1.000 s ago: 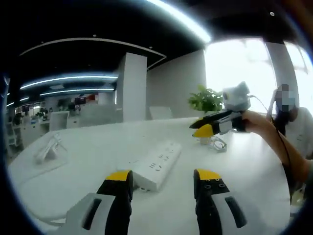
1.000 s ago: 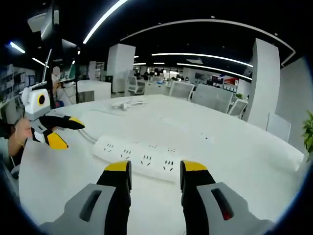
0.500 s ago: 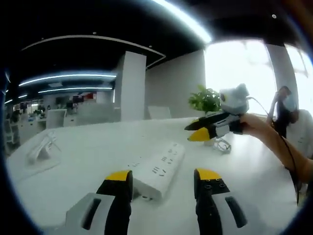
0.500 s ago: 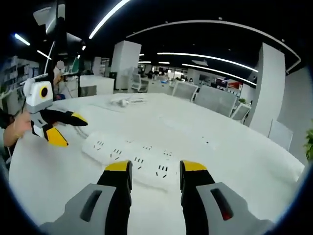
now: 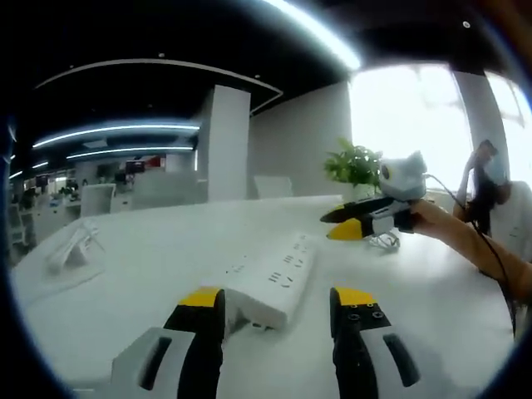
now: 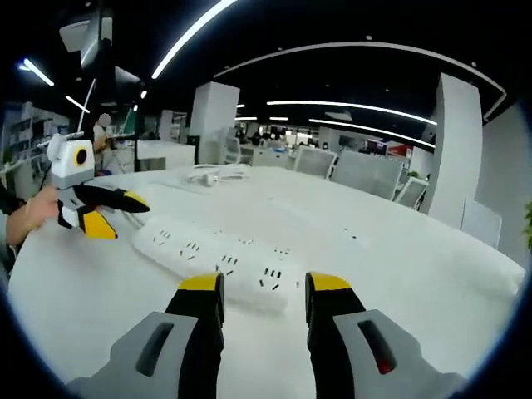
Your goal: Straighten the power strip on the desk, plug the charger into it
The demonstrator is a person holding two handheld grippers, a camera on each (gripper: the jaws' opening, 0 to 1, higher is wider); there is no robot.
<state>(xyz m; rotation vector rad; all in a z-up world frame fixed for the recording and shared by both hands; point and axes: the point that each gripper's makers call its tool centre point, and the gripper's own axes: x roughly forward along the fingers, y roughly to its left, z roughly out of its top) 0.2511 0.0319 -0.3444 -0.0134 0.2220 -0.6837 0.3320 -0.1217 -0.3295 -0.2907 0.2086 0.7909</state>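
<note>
White power strip [image 6: 214, 259] just ahead of right claw [image 6: 262, 293], jaws apart, empty.

Both views look low across the desk [image 5: 150, 249] from opposite ends, probably close, sharing the power strip [image 5: 270, 283] [image 6: 212, 262].

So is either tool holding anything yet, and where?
Nothing is held. Left tool and right tool are both open, each hovering at one end of the power strip.
</note>
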